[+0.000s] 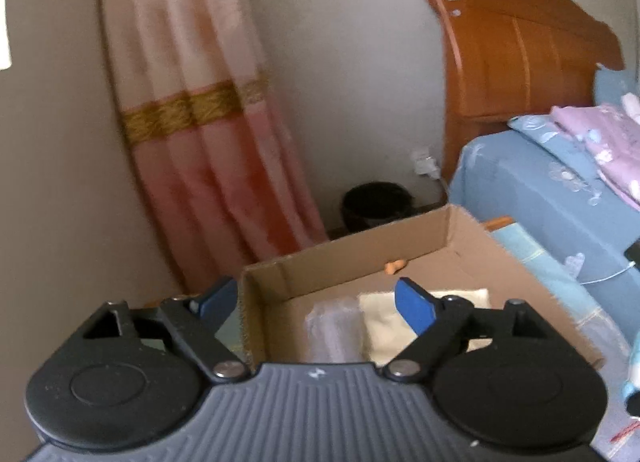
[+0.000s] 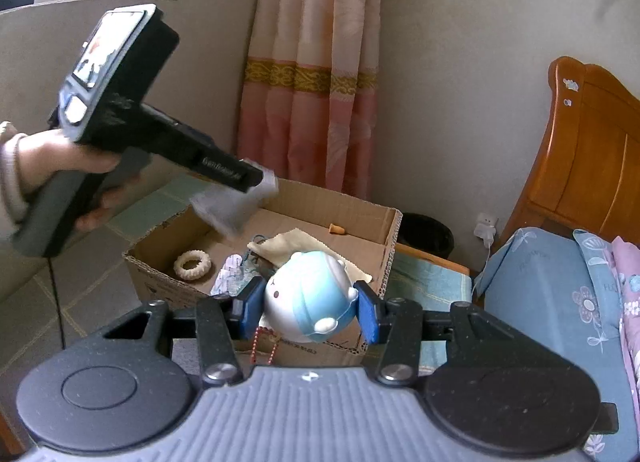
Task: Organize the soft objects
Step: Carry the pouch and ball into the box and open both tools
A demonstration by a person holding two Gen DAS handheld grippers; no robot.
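My right gripper point(image 2: 307, 312) is shut on a round white and blue plush toy point(image 2: 308, 296) with a red bead chain, held in front of an open cardboard box point(image 2: 384, 254). My left gripper point(image 1: 318, 302) is open above the same box point(image 1: 340, 258). In the right wrist view a clear plastic packet point(image 2: 234, 206) hangs blurred in the air right at the left gripper's tip, above the box. In the box lie a cream cloth point(image 2: 288, 248), a white ring point(image 2: 194, 265) and plastic-wrapped items point(image 2: 232, 276). The cream cloth point(image 1: 384, 322) and a blurred clear packet point(image 1: 334, 328) show in the left wrist view.
A bed with a blue sheet point(image 2: 548, 294), a lilac quilt point(image 1: 604, 134) and a wooden headboard point(image 1: 520, 50) stands to the right. A pink curtain point(image 2: 316, 74) hangs behind the box. A black bin point(image 1: 376, 204) sits in the corner. A small orange object point(image 1: 395, 267) lies in the box.
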